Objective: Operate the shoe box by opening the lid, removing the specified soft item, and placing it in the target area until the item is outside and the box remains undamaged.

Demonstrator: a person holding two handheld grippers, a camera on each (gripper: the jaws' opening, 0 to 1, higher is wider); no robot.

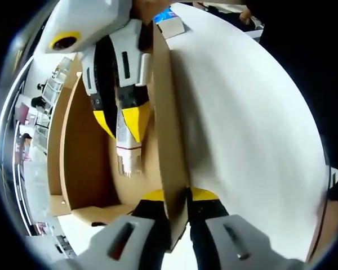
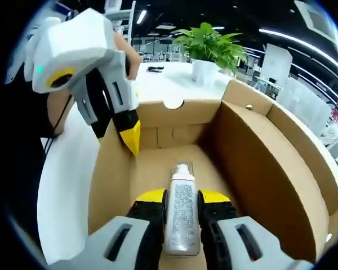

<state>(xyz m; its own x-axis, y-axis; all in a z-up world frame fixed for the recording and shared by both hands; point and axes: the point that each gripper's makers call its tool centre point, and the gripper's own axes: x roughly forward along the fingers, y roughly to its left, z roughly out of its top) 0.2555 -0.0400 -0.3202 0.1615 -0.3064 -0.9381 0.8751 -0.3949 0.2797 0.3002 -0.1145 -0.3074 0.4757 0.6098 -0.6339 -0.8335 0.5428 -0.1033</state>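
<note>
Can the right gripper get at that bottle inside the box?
Yes, it seems so: the right gripper already has its jaws on either side of the bottle, and the box is open on top.

Left gripper (image 1: 177, 202) clamped on the box wall (image 1: 169, 140), right gripper (image 2: 182, 205) reaching into the box, closed on a bottle (image 2: 182, 216)

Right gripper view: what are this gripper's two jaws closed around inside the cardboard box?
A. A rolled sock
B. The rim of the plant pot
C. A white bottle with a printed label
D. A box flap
C. The right gripper has its yellow-tipped jaws on either side of the white bottle, whose cap points into the cardboard box.
</note>
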